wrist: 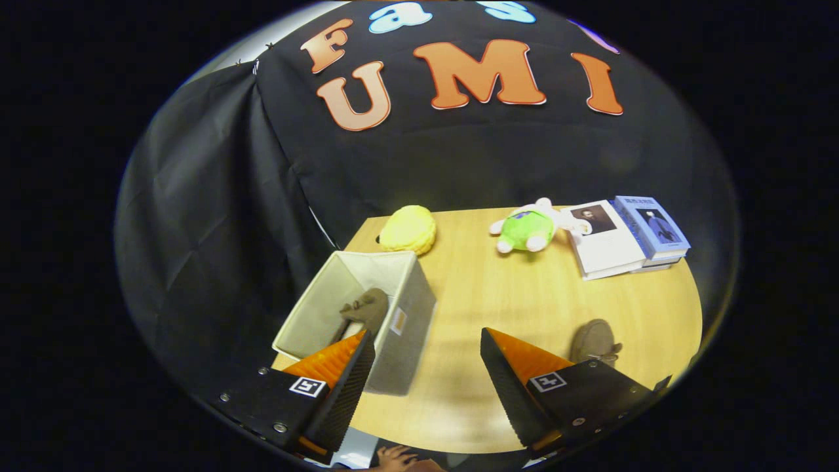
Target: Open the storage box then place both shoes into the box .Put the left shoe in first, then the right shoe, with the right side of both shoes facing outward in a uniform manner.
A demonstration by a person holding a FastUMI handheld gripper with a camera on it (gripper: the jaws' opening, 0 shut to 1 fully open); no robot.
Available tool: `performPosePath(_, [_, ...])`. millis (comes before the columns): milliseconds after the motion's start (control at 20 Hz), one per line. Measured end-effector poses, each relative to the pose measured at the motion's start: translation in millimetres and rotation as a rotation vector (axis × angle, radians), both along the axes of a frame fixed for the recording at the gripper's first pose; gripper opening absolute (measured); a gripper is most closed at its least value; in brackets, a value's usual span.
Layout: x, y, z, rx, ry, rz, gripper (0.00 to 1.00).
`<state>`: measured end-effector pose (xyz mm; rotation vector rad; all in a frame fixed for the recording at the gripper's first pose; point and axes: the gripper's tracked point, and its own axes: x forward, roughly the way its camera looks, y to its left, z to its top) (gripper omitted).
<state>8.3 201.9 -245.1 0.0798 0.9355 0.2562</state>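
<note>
Shoes first: one small tan-brown suede-looking shoe (366, 307) already lies inside the open pale grey fabric storage box (411, 321), just beyond the left finger, while its mate, a second tan-brown shoe (593, 341), sits out on the light wooden table (498, 295), partly hidden behind the right finger. I'd judge that remaining shoe to be light and soft-sided, with an upper that gives under pressure and a firmer sole, so the sensible hold looks to be across the heel or the sole edge, where it will not crumple or twist; the nap should grip well rather than slip. Its exact facing I cannot make out, since the finger covers part of it. The box looks like collapsible cloth, likely to slide or buckle if bumped. The gripper (426, 364) hangs above the table with its fingers spread wide, nothing between them but bare tabletop. Farther off, well apart from the shoes, sit a round yellow knitted plush (408, 229), a green and white stuffed toy (527, 227) and a stack of white and blue books (623, 239). A person's hand (393, 457) rests at the table's near edge.
</note>
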Motion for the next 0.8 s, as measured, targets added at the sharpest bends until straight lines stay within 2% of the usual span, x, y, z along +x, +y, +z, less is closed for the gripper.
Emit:
performPosePath(200, [-24,-72,-15,-0.087,-0.007,-0.035,0.97])
performPosePath(450, [-47,-160,-56,-0.209,0.034,-0.091,0.97])
performPosePath(800, [-72,-227,-119,-0.257,0.149,-0.171,0.95])
